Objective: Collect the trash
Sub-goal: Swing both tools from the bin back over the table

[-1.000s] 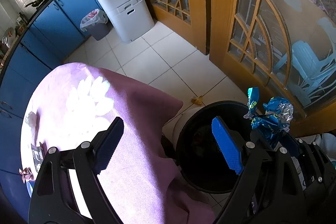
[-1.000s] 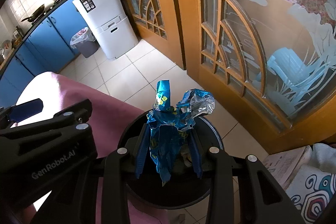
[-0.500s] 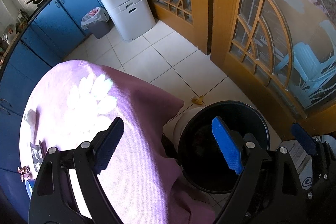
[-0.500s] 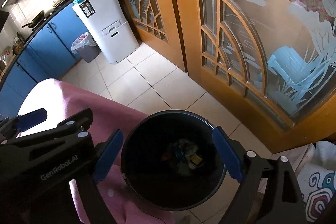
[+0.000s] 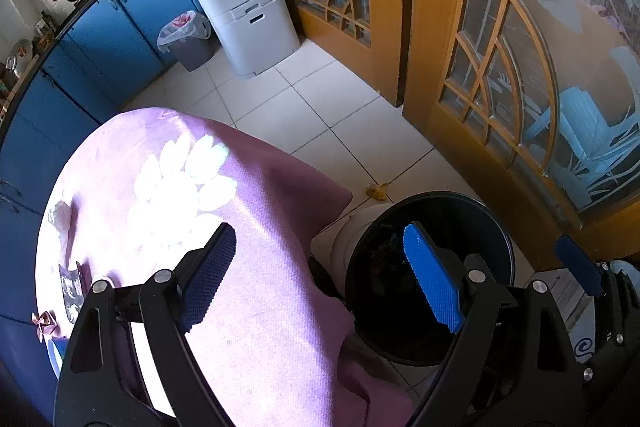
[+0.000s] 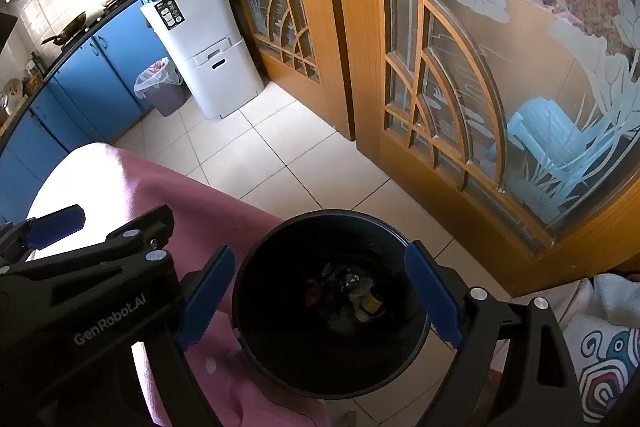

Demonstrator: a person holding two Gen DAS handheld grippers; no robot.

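Observation:
A black round trash bin (image 6: 280,247) stands on the tiled floor beside the table; trash (image 6: 352,287) lies at its bottom. It also shows in the left wrist view (image 5: 496,223). My right gripper (image 6: 320,299) is open and empty, right above the bin's mouth. My left gripper (image 5: 320,279) is open and empty, over the table's edge, its right finger above the bin. Small bits of trash lie at the table's far left: a crumpled white scrap (image 5: 58,217), a dark wrapper (image 5: 74,291) and a pink scrap (image 5: 44,319).
The table carries a purple cloth (image 5: 240,207). A yellow scrap (image 5: 376,191) lies on the floor by the bin. Wooden glass doors (image 6: 460,67) stand right. A white cabinet (image 6: 204,59), a lined grey bin (image 6: 160,91) and blue cupboards (image 6: 96,83) stand at the back.
My right gripper opened and let go of the blue foil wrapper, which dropped into the black bin. The right gripper then rose slightly. The left gripper stayed put.

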